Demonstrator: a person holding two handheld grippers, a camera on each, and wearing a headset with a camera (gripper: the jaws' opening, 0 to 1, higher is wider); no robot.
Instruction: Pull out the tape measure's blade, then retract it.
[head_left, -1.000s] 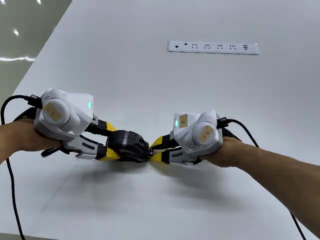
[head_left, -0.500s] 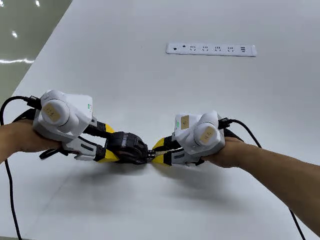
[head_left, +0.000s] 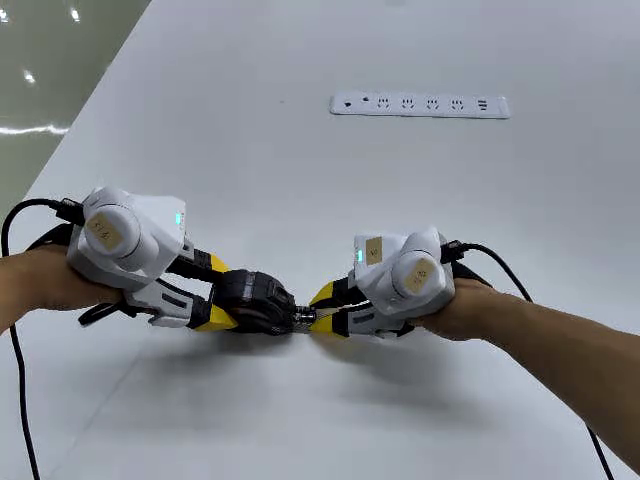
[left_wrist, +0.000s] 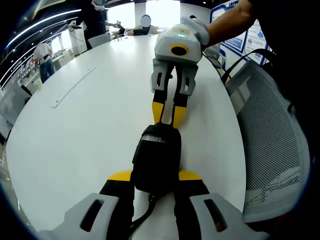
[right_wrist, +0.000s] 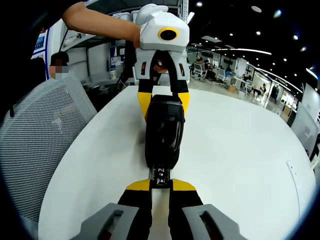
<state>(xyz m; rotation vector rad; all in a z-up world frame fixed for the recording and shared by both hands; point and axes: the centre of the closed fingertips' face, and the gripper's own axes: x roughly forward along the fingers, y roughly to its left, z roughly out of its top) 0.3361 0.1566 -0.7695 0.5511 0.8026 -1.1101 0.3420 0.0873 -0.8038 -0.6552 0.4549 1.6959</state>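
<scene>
Clamping the rounded black tape measure (head_left: 255, 300) is left gripper (head_left: 222, 292) — right gripper (head_left: 318, 308) pinches its metal blade (right_wrist: 161, 174).

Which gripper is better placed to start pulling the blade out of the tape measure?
Right. The right gripper is shut on the blade tip, while the left gripper clamps the tape measure case to anchor it.

1. White power strip (head_left: 420, 105), upper centre-right of head view, flat on table.
2. White table (head_left: 300, 160), most of head view.
3. Grey mesh chair (left_wrist: 270, 145), right side of left gripper view.
4. Glossy floor (head_left: 40, 90), upper left of head view.
</scene>
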